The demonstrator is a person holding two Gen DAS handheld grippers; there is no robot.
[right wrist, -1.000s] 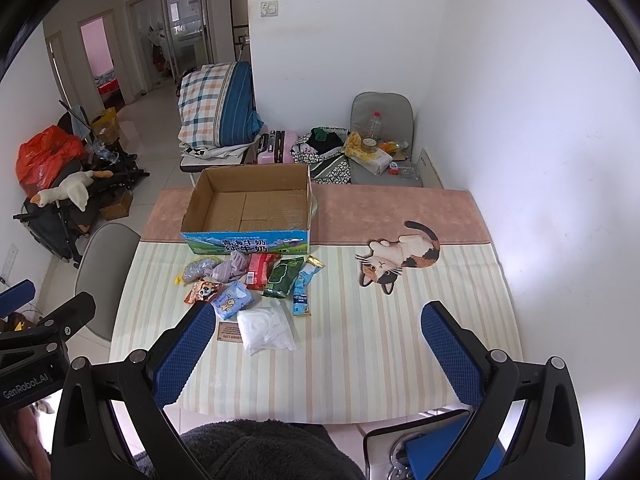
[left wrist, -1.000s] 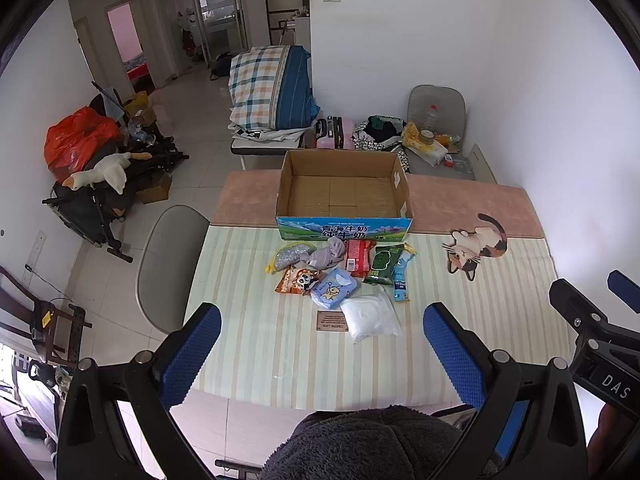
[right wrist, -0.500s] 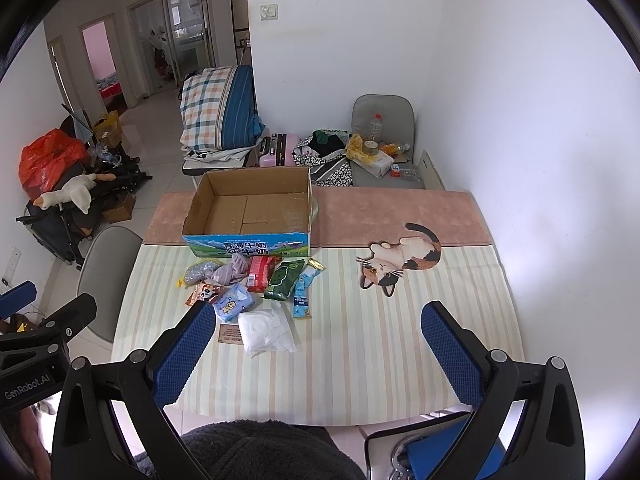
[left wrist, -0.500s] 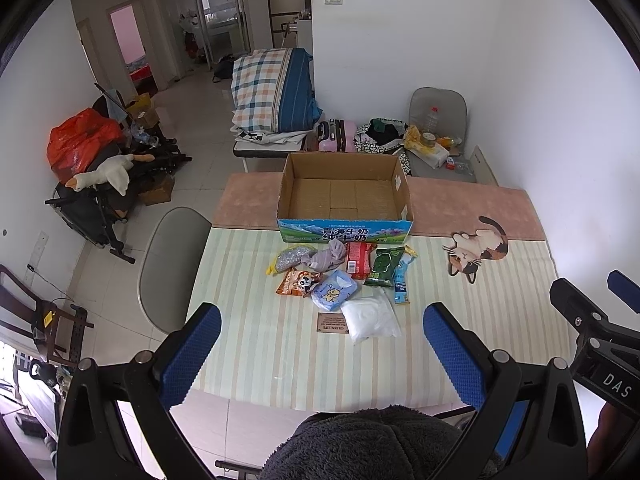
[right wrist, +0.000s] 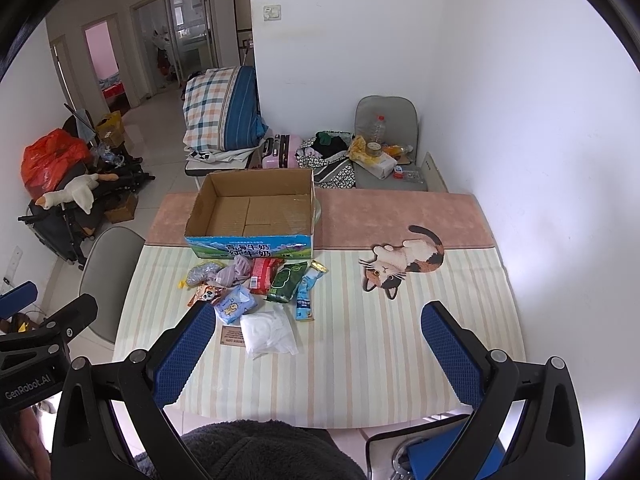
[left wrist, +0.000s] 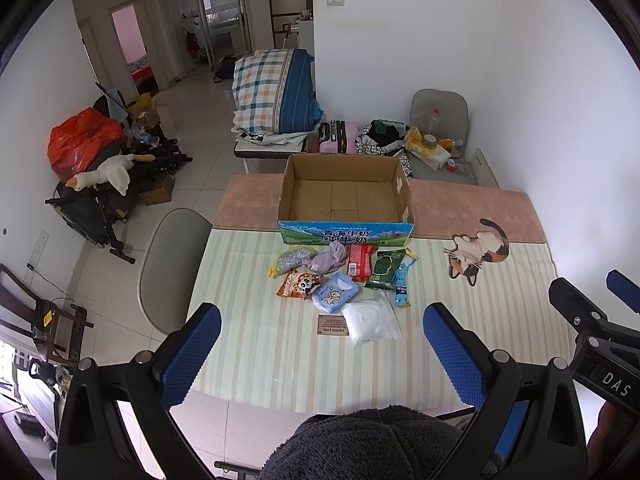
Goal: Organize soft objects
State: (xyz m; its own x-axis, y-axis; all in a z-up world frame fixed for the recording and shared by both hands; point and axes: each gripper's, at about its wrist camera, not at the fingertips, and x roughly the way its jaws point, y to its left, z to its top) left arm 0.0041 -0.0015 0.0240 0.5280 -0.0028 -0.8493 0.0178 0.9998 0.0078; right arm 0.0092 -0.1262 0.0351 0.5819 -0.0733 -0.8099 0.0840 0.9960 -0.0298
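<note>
An open empty cardboard box (left wrist: 346,194) (right wrist: 256,208) stands at the far middle of the table. In front of it lies a cluster of soft packets: a white bag (left wrist: 370,318) (right wrist: 268,332), a light blue packet (left wrist: 334,292) (right wrist: 234,304), an orange packet (left wrist: 296,284), a silver pouch (left wrist: 290,260), a mauve cloth (left wrist: 328,258) (right wrist: 234,272), a red packet (left wrist: 360,262), a green packet (left wrist: 384,268) (right wrist: 286,282) and a blue sachet (left wrist: 402,280). My left gripper (left wrist: 320,344) and right gripper (right wrist: 316,340) are open, empty, held high above the table's near edge.
A cat-shaped mat (left wrist: 478,250) (right wrist: 404,264) lies on the right of the striped tablecloth (left wrist: 280,360). A small brown card (left wrist: 332,325) lies beside the white bag. A grey chair (left wrist: 172,264) stands at the table's left. Clutter and a folded quilt (left wrist: 274,92) lie beyond.
Both views have shifted slightly; the table contents sit a little lower and nearer in frame. Nothing on the table has moved. Both grippers stay open.
</note>
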